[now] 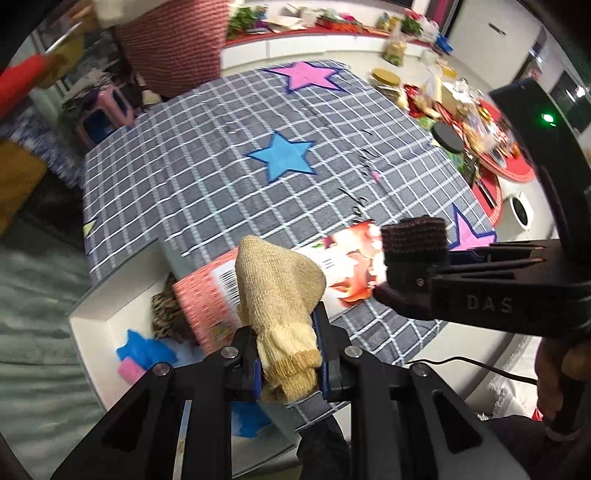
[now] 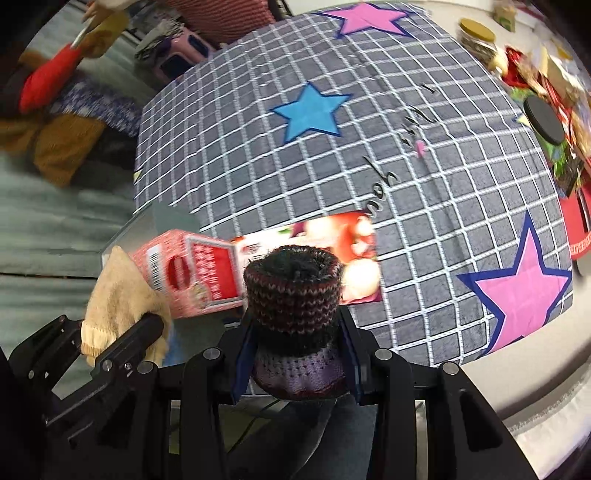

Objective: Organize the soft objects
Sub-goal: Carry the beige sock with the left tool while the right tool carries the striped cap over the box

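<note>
Left gripper is clamped on a beige sock, right gripper pinching a dark knitted roll, both held up in the air. Just beyond sit a red box and white bin, then the checkered star cloth.

Counter draped with a grey checked cloth printed with stars: pink at the far edge, blue in the middle, pink at the near right. Flat on the cloth near the front edge, a glossy printed card. At the near left, a white tray with a red patterned box propped over it. Along the right side, a black disc, a gold-lidded jar and assorted clutter.
</note>
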Available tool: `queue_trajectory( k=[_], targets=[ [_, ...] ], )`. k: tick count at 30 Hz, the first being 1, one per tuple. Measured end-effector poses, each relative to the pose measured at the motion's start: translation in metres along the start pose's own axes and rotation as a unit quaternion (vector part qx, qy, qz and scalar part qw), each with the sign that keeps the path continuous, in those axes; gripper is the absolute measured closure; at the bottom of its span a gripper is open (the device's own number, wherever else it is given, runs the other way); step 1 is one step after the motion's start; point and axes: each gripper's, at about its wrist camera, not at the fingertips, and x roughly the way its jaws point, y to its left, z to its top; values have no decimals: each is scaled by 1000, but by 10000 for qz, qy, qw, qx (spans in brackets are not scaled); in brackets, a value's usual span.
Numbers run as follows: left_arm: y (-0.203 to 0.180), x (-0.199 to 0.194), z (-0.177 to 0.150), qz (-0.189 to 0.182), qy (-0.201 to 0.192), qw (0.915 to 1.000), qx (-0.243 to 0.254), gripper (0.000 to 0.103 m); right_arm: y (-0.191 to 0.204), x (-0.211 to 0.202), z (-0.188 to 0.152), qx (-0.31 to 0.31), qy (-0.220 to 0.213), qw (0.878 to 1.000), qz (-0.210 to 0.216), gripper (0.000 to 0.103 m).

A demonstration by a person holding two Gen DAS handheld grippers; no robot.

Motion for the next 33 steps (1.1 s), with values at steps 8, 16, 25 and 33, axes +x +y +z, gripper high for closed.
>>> queue_trajectory(
  k=[8, 16, 25, 33],
  targets=[
    [48, -15, -29, 183, -131, 9978, -616, 79, 44, -3, -6, -459, -71, 9989, -66, 61],
    [92, -17, -63, 349, -97, 9916, -1241, 79, 89, 2, -13, -1021, -4, 9947, -113, 61],
    [130, -15, -99, 568, 8, 9803, -1890, 79, 152, 12, -20, -1868, 136, 9823, -98, 61],
    [149, -8, -126, 613, 178, 9718, -2270, 79, 198, 28, -30, -2499, 326, 9677, -87, 61]
  ],
)
